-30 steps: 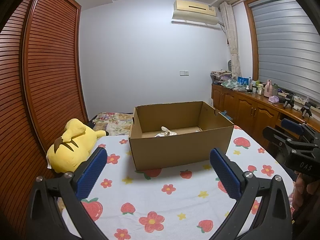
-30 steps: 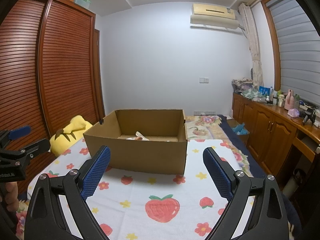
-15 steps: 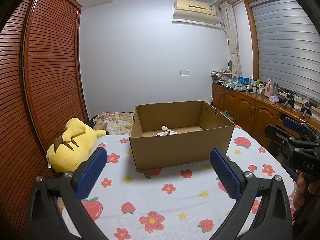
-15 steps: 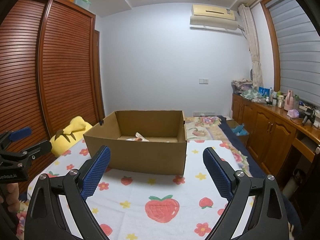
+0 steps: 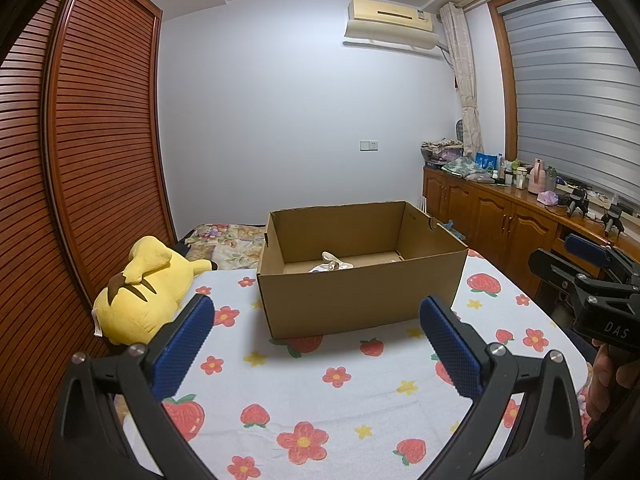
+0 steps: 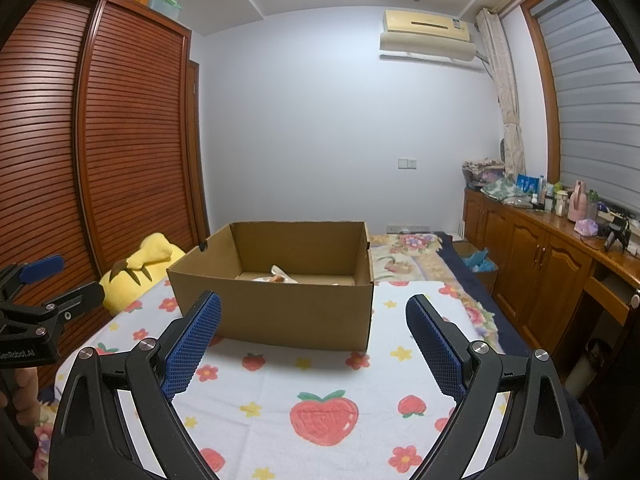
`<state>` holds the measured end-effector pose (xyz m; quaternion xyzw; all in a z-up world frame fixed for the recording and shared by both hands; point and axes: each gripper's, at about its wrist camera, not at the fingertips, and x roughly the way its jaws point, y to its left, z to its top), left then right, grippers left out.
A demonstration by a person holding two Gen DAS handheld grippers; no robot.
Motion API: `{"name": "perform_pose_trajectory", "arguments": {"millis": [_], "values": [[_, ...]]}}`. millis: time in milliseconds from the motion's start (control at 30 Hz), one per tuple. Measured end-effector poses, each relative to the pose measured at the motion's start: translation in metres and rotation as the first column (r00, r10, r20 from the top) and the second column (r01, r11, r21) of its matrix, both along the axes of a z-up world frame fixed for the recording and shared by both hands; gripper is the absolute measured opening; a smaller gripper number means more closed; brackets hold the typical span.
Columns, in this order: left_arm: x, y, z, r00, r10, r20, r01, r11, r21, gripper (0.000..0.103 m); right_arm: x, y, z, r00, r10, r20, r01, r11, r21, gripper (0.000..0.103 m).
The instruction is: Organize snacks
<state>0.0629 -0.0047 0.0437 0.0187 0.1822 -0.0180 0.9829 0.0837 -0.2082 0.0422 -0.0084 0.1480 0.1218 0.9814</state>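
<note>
left gripper (image 5: 316,326) fingers spread, empty | right gripper (image 6: 314,330) likewise | cardboard box (image 5: 360,276) at 12 o'clock, open-topped to receive snacks

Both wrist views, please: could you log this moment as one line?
left gripper: open, empty | right gripper: open, empty | cardboard box: on cloth, snack packet inside
</note>
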Motion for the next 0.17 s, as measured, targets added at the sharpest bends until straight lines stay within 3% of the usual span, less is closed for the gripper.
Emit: {"name": "perform_pose_trajectory", "arguments": {"millis": [167], "values": [[0.0, -0.0001, 0.0, 1.0, 0.001, -0.001, -0.001, 1.0, 0.0, 0.103, 0.0, -0.0001, -0.0004, 1.0, 0.0, -0.001, 0.0, 1.0, 0.001, 0.095]]}}
